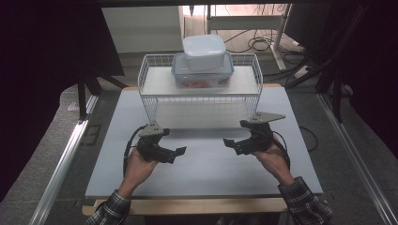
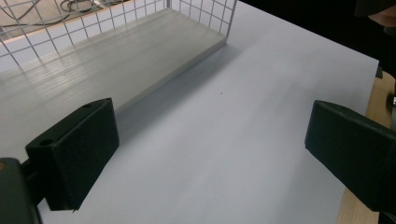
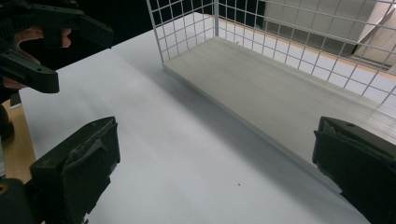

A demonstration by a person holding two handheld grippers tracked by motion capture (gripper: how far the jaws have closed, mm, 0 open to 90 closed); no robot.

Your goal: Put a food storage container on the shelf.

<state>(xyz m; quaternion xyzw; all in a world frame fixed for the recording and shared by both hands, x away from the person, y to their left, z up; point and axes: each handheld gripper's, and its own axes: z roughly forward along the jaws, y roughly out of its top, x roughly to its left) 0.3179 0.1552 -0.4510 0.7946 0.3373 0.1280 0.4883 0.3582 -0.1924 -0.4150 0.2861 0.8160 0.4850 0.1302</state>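
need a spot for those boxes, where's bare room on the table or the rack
Free: the table between the left gripper and right gripper, running forward to the rack, and the rack's lower shelf. Crowded: the top shelf's middle, where the white box sits stacked on the clear box; its ends are bare.

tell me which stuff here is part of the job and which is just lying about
Part of the job: left gripper, right gripper, both open and empty; white box stacked on clear box; wire rack.

Just lying about: floor cables.
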